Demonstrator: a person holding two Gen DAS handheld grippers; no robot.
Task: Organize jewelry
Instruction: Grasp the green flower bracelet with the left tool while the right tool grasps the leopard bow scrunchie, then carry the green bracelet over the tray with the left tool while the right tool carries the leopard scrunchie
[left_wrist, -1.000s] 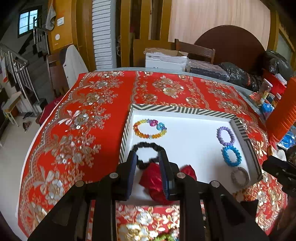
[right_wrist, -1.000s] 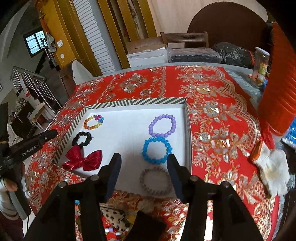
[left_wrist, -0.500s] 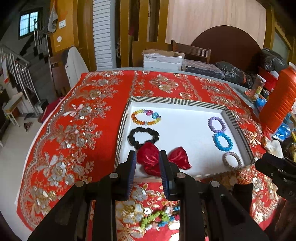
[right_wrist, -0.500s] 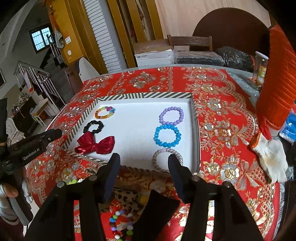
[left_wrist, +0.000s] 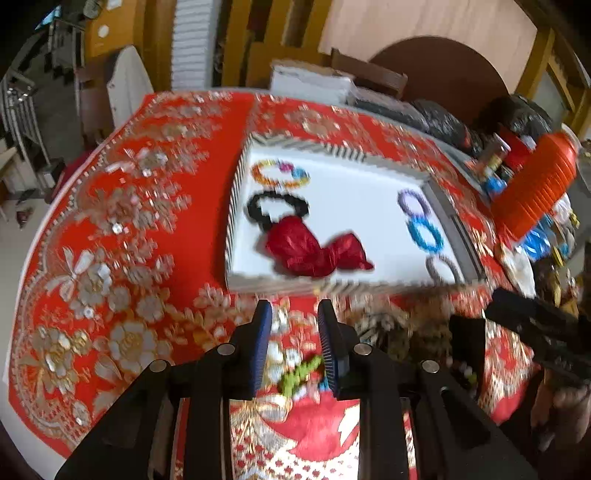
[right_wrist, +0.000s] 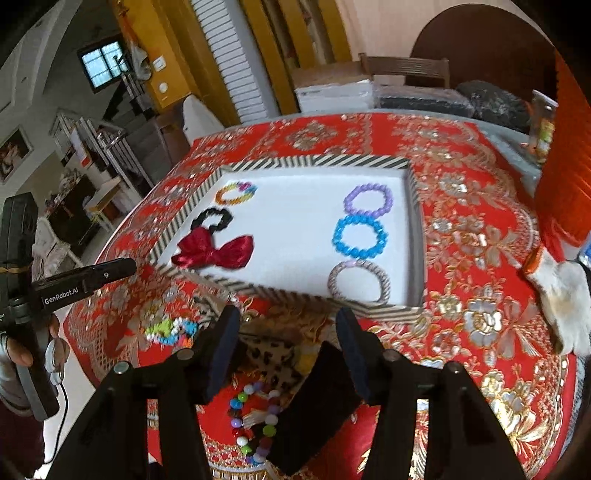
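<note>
A white tray with a striped rim (right_wrist: 314, 162) (left_wrist: 306, 146) sits on the red tablecloth. It holds a red bow (right_wrist: 214, 253) (left_wrist: 314, 247), a black scrunchie (right_wrist: 212, 219) (left_wrist: 277, 206), a rainbow bracelet (right_wrist: 236, 192) (left_wrist: 280, 175), purple (right_wrist: 367, 199), blue (right_wrist: 360, 236) and grey (right_wrist: 360, 280) bracelets. On the cloth in front lie a green-blue bead bracelet (right_wrist: 170, 328) (left_wrist: 301, 371), a leopard scrunchie (right_wrist: 273, 358), a multicolour bead bracelet (right_wrist: 255, 421) and a black item (right_wrist: 317, 402). My left gripper (left_wrist: 295, 325) is open and empty above the cloth. My right gripper (right_wrist: 284, 328) is open and empty over the leopard scrunchie.
An orange ribbed container (left_wrist: 535, 192) (right_wrist: 565, 155) stands at the table's right edge. A white glove (right_wrist: 561, 295) lies on the cloth to the right. Boxes (right_wrist: 336, 92) and dark bags (right_wrist: 495, 103) sit behind the table. The table edge drops off at left.
Both grippers have pulled back from the tray toward the table's near edge. The red bow stays in the tray. The loose items on the cloth have come into view.
</note>
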